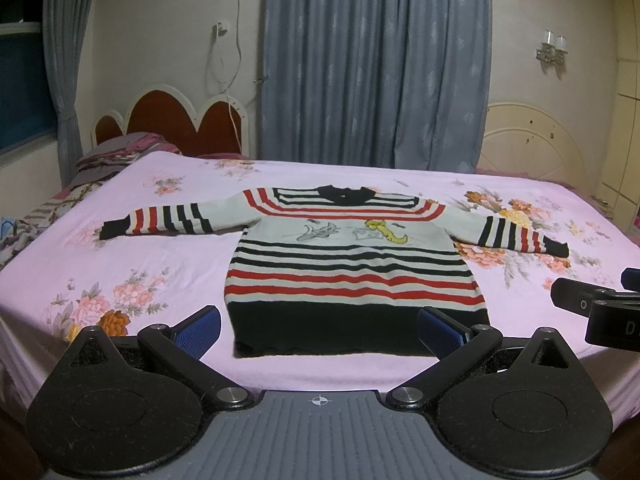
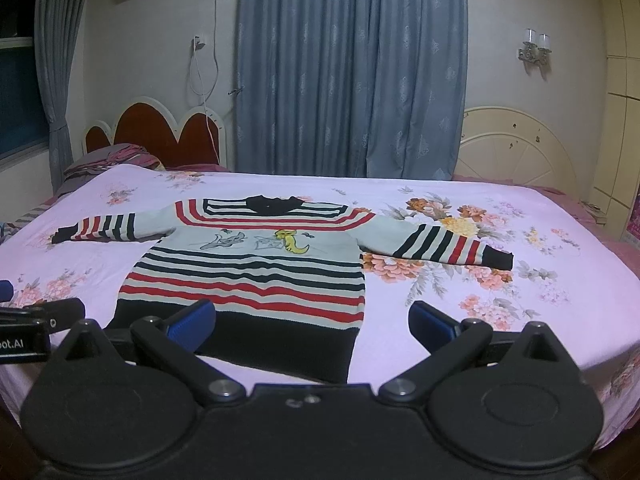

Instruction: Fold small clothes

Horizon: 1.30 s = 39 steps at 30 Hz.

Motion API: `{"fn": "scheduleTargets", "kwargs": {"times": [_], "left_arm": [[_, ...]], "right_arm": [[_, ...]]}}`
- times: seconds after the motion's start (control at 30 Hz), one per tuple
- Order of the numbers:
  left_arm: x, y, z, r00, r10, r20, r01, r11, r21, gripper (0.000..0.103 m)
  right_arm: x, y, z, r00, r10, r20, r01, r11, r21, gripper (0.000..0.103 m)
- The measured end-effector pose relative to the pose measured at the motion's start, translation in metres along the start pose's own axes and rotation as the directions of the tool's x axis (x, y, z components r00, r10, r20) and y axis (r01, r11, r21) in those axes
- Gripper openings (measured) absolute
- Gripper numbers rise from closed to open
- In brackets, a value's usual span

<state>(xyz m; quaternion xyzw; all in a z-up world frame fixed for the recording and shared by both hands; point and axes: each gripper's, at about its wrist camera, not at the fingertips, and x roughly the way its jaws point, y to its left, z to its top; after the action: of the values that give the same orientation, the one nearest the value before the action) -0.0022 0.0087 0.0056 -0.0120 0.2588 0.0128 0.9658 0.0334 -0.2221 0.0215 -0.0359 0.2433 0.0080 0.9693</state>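
A small striped sweater, white with red and black stripes, a black hem and a cartoon print, lies flat on the bed with both sleeves spread out. It also shows in the right wrist view. My left gripper is open and empty, held just in front of the hem. My right gripper is open and empty, near the hem's right corner. The right gripper's body shows at the right edge of the left wrist view.
The bed carries a pink floral sheet. A red headboard and pillows stand at the back left. Blue curtains hang behind, and a cream headboard stands at the back right.
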Motion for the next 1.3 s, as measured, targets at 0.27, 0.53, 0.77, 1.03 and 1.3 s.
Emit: {"fn": "scheduleTargets", "kwargs": {"times": [0.27, 0.53, 0.77, 1.03, 1.3], "left_arm": [[0.0003, 0.0008, -0.0005, 1.0, 0.001, 0.001, -0.001, 1.0, -0.001, 0.103], [0.0005, 0.001, -0.0005, 1.0, 0.0, 0.001, 0.0, 1.0, -0.001, 0.103], [-0.0008, 0.0007, -0.0028, 1.0, 0.009, 0.002, -0.009, 1.0, -0.001, 0.103], [-0.0013, 0.0005, -0.0042, 1.0, 0.009, 0.001, -0.009, 1.0, -0.003, 0.103], [-0.0013, 0.0002, -0.0048, 1.0, 0.008, -0.001, -0.008, 1.0, 0.0, 0.103]], "right_arm": [[0.0001, 0.0008, 0.0006, 1.0, -0.001, 0.0, 0.001, 1.0, 0.001, 0.102], [-0.0002, 0.0002, 0.0, 1.0, 0.0, 0.0, 0.0, 1.0, 0.001, 0.102], [0.0, 0.0022, -0.0001, 1.0, 0.001, 0.0, -0.001, 1.0, 0.0, 0.102], [-0.0004, 0.0059, -0.0014, 1.0, 0.001, -0.001, -0.001, 1.0, 0.001, 0.102], [0.0007, 0.0075, -0.0029, 1.0, 0.004, -0.003, -0.004, 1.0, 0.001, 0.102]]}}
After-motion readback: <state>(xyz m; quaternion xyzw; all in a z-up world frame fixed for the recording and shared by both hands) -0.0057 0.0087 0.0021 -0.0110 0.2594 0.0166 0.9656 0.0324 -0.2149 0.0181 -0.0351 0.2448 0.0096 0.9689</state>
